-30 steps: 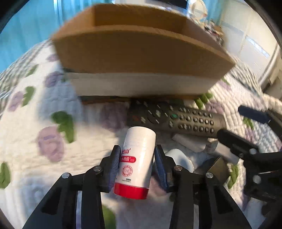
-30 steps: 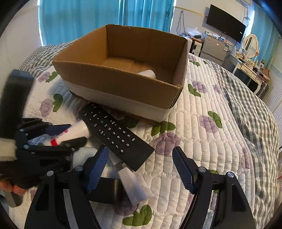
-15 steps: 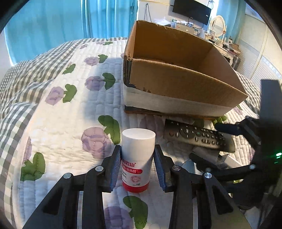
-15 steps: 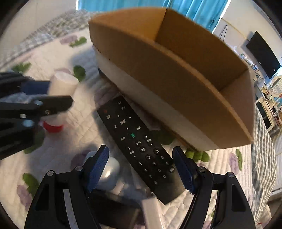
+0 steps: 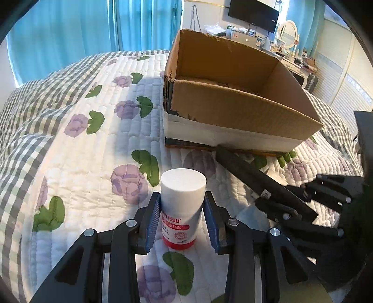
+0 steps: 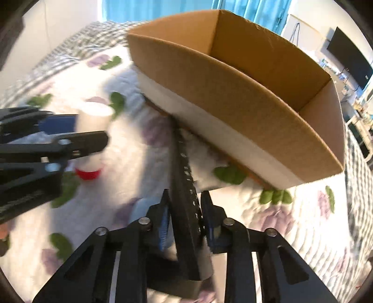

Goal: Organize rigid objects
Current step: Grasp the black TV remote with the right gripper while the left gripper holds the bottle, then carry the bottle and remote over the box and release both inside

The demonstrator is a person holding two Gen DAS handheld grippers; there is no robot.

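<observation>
My left gripper (image 5: 183, 219) is shut on a white bottle (image 5: 181, 205) with a red label and red cap, held cap down just above the quilt. It also shows in the right wrist view (image 6: 89, 139), left of the remote. My right gripper (image 6: 184, 214) is shut on a black remote control (image 6: 184, 186), turned on its edge, its far end near the box's base. In the left wrist view the remote (image 5: 261, 181) slants up from the right gripper (image 5: 300, 209). An open cardboard box (image 5: 233, 109) stands on the bed behind both.
The bed carries a white quilt (image 5: 81, 163) with purple flowers and green leaves. A pale blue-white object (image 6: 144, 207) lies under the right gripper, blurred. A desk, a TV (image 5: 253, 11) and blue curtains (image 5: 81, 35) stand beyond the bed.
My right gripper closed on the remote and tipped it onto its edge. My left gripper pulled back and up with the bottle, away from the box.
</observation>
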